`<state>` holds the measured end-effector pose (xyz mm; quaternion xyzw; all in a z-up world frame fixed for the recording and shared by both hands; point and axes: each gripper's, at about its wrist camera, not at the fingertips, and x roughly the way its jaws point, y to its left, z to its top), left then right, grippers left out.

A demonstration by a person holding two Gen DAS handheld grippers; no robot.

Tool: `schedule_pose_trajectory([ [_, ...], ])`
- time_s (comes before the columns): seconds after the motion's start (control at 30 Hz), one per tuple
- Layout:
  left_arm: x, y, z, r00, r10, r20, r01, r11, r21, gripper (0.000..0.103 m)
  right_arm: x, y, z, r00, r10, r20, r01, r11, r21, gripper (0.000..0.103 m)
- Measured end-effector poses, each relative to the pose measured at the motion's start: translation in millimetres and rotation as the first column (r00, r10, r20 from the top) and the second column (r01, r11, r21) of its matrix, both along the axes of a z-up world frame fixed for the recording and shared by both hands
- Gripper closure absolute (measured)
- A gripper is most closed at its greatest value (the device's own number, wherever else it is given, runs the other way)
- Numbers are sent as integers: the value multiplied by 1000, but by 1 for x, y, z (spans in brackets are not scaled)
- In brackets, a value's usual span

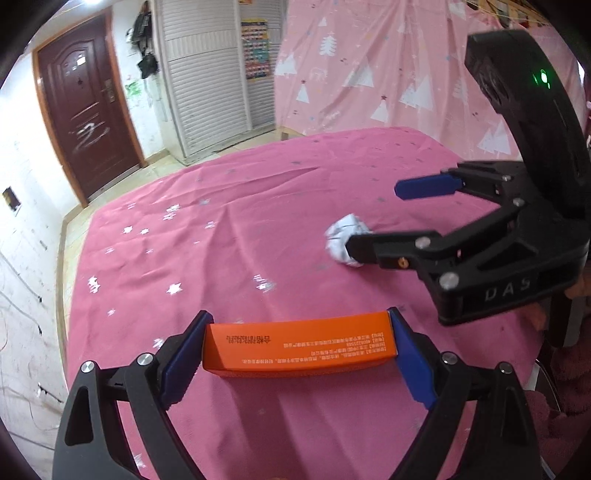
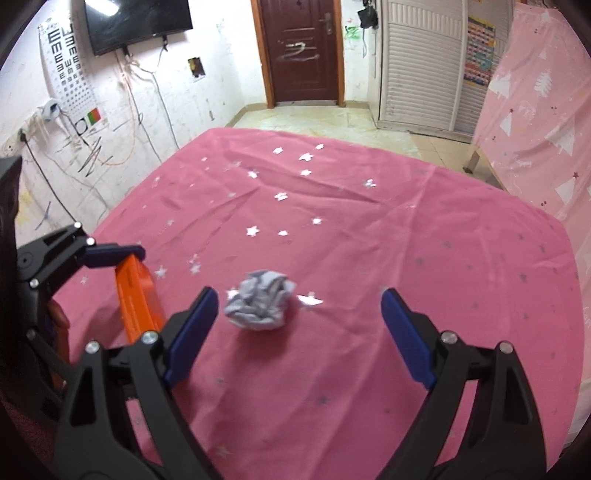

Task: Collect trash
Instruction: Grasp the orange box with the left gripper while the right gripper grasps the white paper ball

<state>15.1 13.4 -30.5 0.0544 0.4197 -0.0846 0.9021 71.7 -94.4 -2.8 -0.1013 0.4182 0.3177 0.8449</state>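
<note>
An orange carton box (image 1: pixel 299 345) with printed text lies crosswise between the blue pads of my left gripper (image 1: pixel 300 332), which is shut on its two ends just above the pink cloth. The box also shows in the right wrist view (image 2: pixel 138 301), held by the left gripper (image 2: pixel 125 258). A crumpled grey-white paper ball (image 2: pixel 260 304) lies on the cloth. My right gripper (image 2: pixel 295 310) is open, its pads on either side of the ball but still short of it. In the left wrist view the ball (image 1: pixel 341 238) sits near the open right gripper (image 1: pixel 373 218).
A pink star-printed cloth (image 2: pixel 369 240) covers the table. A pink tree-print curtain (image 1: pixel 388 62) hangs behind it. A brown door (image 2: pixel 301 48), a white louvred cabinet (image 2: pixel 421 62), a wall TV (image 2: pixel 136 18) and tiled floor lie beyond the table's edge.
</note>
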Motion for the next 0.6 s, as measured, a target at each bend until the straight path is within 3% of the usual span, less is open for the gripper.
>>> schedule_pose_trajectory([
  [0.03, 0, 2, 1, 1000, 4, 1, -4, 1000, -1, 17, -1, 3, -1, 1000, 4, -4, -4, 1000, -2, 17],
  [0.2, -6, 14, 1, 999, 31, 7, -31, 999, -10, 17, 0, 16, -8, 999, 5, -34, -6, 1000, -23, 48],
  [0.4, -11, 23, -1, 999, 51, 9, -50, 999, -15, 17, -1, 22, -9, 1000, 4, -28, -5, 999, -40, 53],
  [0.5, -11, 25, -1, 998, 61, 8, -61, 998, -16, 17, -3, 24, -9, 1000, 8, -20, -9, 999, -49, 65],
  [0.6, -10, 26, -1, 998, 68, 4, -68, 998, -14, 17, -4, 25, -8, 1000, 13, -10, -13, 999, -48, 70],
])
